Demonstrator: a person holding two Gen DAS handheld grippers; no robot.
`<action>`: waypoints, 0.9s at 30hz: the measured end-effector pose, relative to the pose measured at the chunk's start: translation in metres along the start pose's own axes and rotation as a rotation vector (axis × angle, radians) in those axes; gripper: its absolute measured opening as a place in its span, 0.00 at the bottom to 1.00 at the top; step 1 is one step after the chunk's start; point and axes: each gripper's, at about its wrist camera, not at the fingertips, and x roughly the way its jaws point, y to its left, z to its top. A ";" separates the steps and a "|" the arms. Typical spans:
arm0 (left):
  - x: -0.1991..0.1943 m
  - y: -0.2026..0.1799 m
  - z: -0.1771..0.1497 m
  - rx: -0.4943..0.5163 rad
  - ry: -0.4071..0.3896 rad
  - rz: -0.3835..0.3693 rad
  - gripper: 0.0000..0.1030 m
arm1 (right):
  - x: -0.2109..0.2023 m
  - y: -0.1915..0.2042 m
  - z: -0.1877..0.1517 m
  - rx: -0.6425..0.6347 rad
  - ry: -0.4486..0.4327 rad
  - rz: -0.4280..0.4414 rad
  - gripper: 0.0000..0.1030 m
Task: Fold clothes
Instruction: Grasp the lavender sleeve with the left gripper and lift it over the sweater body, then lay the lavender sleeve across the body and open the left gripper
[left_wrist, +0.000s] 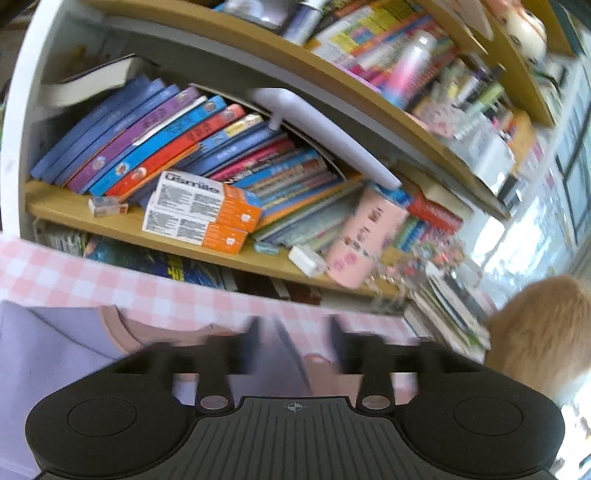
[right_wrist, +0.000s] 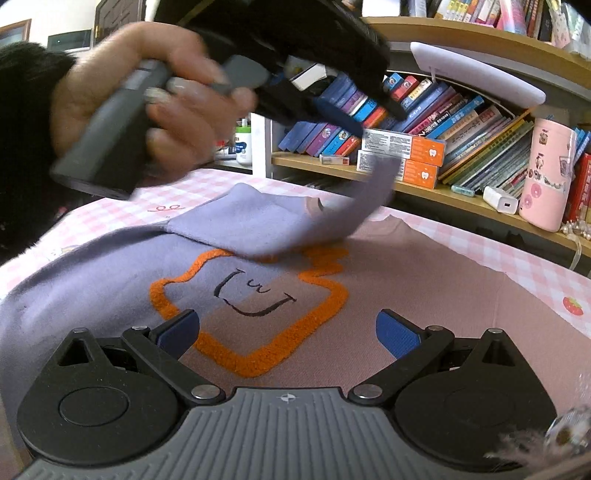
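The purple and pink sweater (right_wrist: 280, 302) lies flat in the middle of the checked tablecloth (right_wrist: 517, 258), with one sleeve (right_wrist: 280, 218) dropping across its chest. The left gripper (left_wrist: 295, 332) looks spread with nothing pinched, and the right gripper (right_wrist: 288, 328) is spread wide over the orange picture. I think the sleeve should land straight and smooth before the next fold.

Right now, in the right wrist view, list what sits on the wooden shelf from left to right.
Small red-and-white box → stacked orange-and-white cartons → teal eraser → white charger → pink bottle.

Lilac sweater (right_wrist: 110, 280) spread flat, sleeve (right_wrist: 280, 218) folded over, right gripper (right_wrist: 288, 332) jaws apart
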 end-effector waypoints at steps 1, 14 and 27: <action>-0.006 -0.002 0.001 0.049 0.001 0.015 0.54 | 0.000 -0.001 0.000 0.009 0.002 -0.001 1.00; -0.124 0.093 -0.077 0.140 0.109 0.468 0.55 | 0.000 -0.008 0.000 0.064 0.007 -0.003 1.00; -0.202 0.119 -0.141 0.079 -0.027 0.467 0.68 | -0.026 -0.011 -0.016 0.176 -0.005 -0.127 1.00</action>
